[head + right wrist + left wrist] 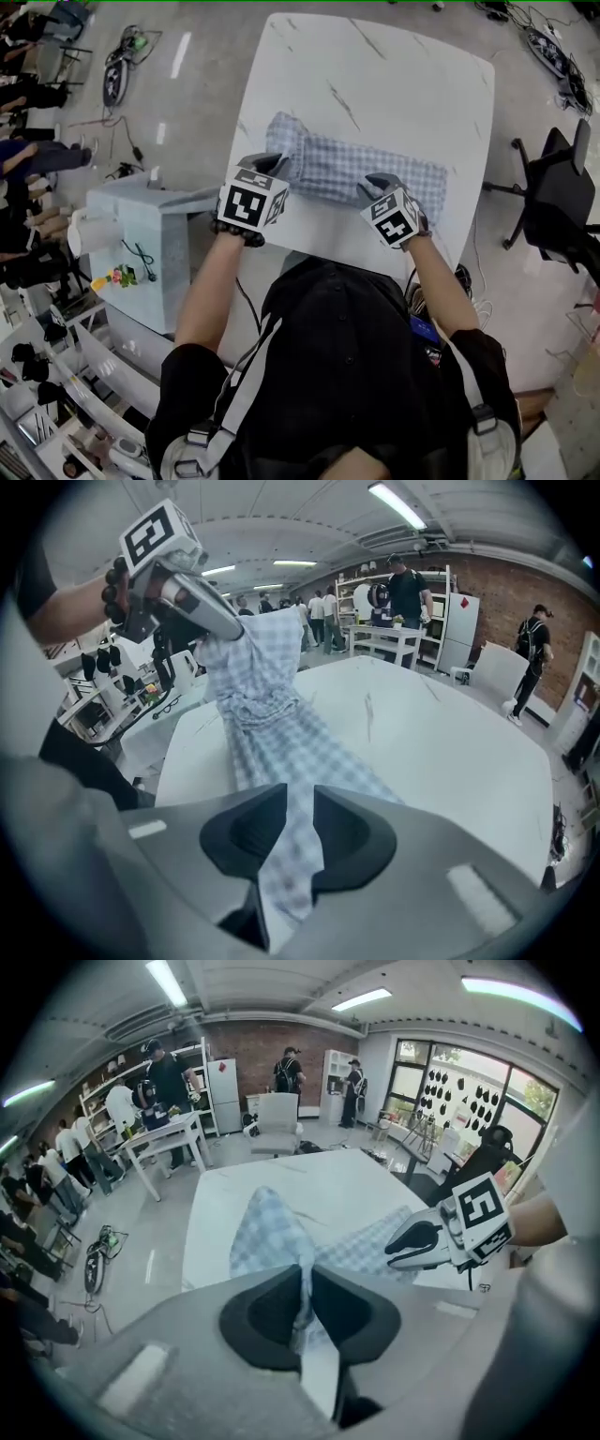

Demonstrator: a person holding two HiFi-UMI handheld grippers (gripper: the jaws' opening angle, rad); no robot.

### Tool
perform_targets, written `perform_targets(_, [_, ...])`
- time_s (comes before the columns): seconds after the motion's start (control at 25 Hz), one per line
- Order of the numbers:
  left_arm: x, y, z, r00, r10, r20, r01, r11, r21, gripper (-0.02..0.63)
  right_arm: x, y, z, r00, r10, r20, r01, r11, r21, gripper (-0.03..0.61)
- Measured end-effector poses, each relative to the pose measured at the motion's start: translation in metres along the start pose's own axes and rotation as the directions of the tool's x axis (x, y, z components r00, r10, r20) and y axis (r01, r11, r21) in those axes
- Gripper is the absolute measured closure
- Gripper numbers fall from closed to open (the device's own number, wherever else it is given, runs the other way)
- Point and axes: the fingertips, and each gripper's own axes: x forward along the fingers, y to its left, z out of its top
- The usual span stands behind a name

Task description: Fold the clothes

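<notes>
Stretching across the white marbled surface [375, 75], your blue-and-white checked shirt [347, 169] lies as a long narrow band, bunched thicker at its left end. Your left tongs [305, 1293] are clenched on the near left edge and hold it raised off the surface. Your right tongs [292, 832] grasp the near right edge, with cloth running between the jaws. A black office chair [553, 192] stands right of the surface, a grey cabinet [141, 234] near left, and cables [120, 70] lie on the floor far left.
</notes>
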Motion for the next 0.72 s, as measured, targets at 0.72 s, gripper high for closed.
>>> perform_targets(0.72, [0.099,-0.225,0.035,0.962,-0.265,-0.065,0.270,0.960,0.076,0.575,-0.096,-0.062,-0.090,0.997,-0.070,0.015,0.067,0.987,0.145,0.484])
